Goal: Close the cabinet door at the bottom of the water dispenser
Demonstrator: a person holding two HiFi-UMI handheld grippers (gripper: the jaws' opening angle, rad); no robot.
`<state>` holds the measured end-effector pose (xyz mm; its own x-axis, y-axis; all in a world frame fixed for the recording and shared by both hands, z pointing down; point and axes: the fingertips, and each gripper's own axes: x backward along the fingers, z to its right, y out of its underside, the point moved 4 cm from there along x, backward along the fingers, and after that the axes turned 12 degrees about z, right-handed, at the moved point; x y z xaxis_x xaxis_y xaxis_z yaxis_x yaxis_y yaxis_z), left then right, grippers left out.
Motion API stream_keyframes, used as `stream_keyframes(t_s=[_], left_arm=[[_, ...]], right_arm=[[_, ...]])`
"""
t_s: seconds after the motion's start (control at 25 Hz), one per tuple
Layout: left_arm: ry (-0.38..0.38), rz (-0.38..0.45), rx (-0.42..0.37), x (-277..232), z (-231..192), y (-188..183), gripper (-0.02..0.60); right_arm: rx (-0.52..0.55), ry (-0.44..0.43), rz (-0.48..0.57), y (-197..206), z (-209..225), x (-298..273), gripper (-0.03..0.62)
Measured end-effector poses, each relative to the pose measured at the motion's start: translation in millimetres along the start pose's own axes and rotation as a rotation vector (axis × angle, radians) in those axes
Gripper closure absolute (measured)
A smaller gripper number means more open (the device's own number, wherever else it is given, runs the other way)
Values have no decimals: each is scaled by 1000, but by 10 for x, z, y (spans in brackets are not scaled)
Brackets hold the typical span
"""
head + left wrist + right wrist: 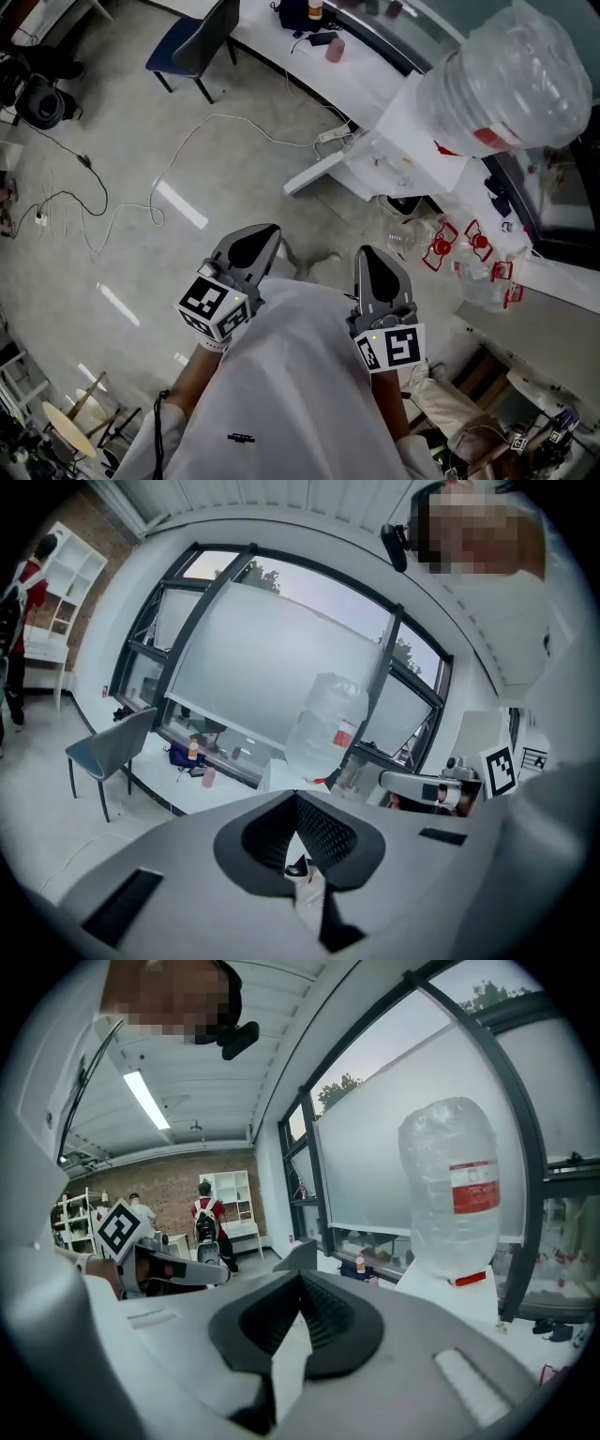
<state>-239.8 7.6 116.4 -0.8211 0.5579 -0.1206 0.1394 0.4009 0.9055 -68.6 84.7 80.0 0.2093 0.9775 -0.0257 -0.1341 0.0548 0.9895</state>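
The white water dispenser [412, 127] stands at the upper right of the head view, with a big clear bottle [506, 80] on top. A white panel [314, 173] juts out from its base over the floor; it looks like the open cabinet door. My left gripper [272, 232] and right gripper [368, 253] are held side by side close to the person's body, well short of the dispenser, both shut and empty. The left gripper [295, 797] points toward the bottle [323, 726]. The right gripper [300, 1277] has the bottle [450, 1180] to its right.
A blue chair [197, 42] stands at the long white desk [300, 66] under the windows. Cables [122, 206] trail over the grey floor, and a power strip [333, 137] lies near the dispenser's base. Red-and-white items [459, 246] sit beside it. People [206, 1227] stand far off.
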Motion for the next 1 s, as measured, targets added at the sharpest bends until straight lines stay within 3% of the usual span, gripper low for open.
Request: stream_keyframes(t_s=[0.32,0.72,0.92,1.0], left_arm=[[14,-94,-59,-429,-155,16,575],[-27,-163,-64,-692,-303,368,575],[-143,-108,-48,-742,-629,579,575],[-174,-135,-45,-761,-768,760,575]], right_arm=[[-51,41,-27,169,333,-145,583],[-79,35,-55,485,512,-210,583],[-105,21,-90,750,591,-325,584],[-112,17,-107,856,634,-379,583]])
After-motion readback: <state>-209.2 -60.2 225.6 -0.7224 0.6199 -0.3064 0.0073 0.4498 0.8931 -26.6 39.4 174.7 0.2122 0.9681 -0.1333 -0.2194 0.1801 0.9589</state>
